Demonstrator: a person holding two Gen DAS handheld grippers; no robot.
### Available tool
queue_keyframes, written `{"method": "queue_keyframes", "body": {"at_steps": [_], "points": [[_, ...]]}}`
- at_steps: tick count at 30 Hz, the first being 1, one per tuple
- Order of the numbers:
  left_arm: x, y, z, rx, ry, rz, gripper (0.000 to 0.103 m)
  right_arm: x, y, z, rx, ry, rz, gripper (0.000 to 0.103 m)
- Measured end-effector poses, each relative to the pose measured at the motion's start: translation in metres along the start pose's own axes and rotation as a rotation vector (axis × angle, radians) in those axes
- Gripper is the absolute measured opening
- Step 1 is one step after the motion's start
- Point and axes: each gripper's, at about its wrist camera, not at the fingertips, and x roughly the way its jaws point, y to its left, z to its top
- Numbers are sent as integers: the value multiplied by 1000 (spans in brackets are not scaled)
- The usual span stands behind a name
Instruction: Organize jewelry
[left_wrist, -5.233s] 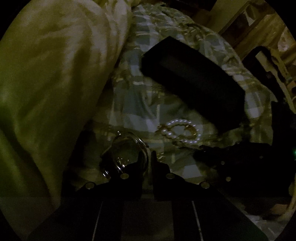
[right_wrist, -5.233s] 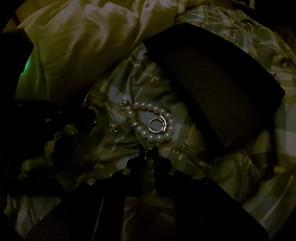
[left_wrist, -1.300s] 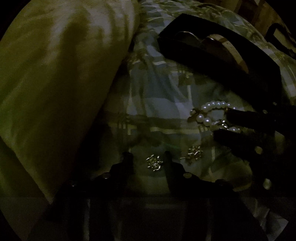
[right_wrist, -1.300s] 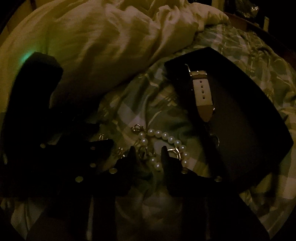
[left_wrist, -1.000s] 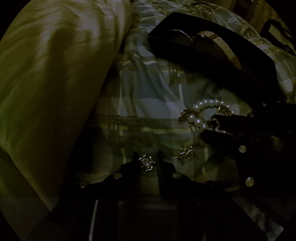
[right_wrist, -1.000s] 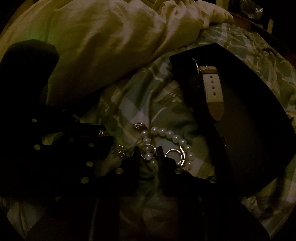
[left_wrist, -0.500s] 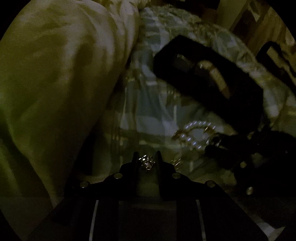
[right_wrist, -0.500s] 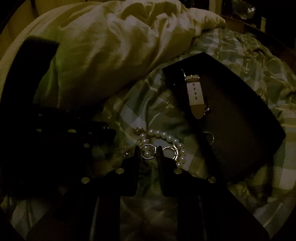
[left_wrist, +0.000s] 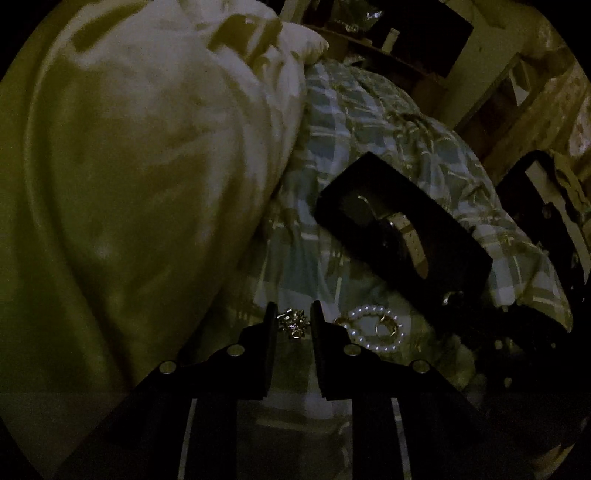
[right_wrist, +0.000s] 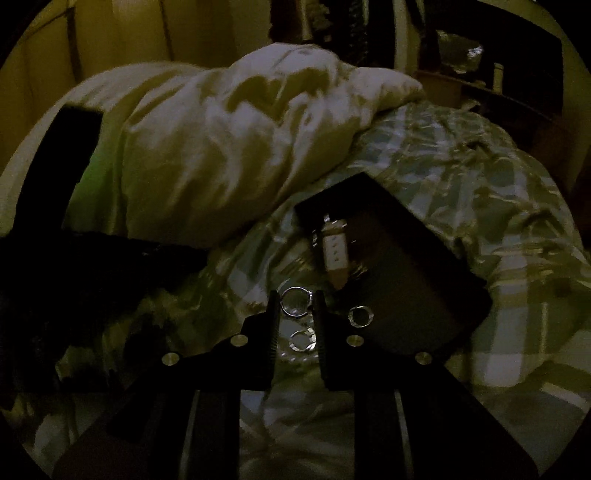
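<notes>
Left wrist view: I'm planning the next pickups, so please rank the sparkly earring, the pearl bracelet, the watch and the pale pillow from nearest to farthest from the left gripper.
1. Sparkly earring, between the left gripper fingertips.
2. Pearl bracelet, just right of the fingers, on the checked blanket.
3. Watch, farther ahead and right, in the black tray.
Pale pillow: fills the left side; too spread out to rank.

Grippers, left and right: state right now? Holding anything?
Left gripper: shut on a small sparkly earring.
Right gripper: shut on a silver ring.
</notes>
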Motion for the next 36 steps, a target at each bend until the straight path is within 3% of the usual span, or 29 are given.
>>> {"method": "queue_keyframes", "body": {"at_steps": [13, 19, 25, 36], "points": [[19, -51, 25, 25, -67, -115, 17, -4, -49, 11, 171, -30, -92, 19], [27, -69, 42, 38, -114, -136, 17, 1, -53, 11, 185, -15, -116, 19], [44, -86, 55, 68, -113, -108, 17, 7, -59, 11, 203, -3, -141, 19], [62, -89, 63, 54, -96, -144, 18, 14, -61, 11, 201, 0, -211, 20]]}}
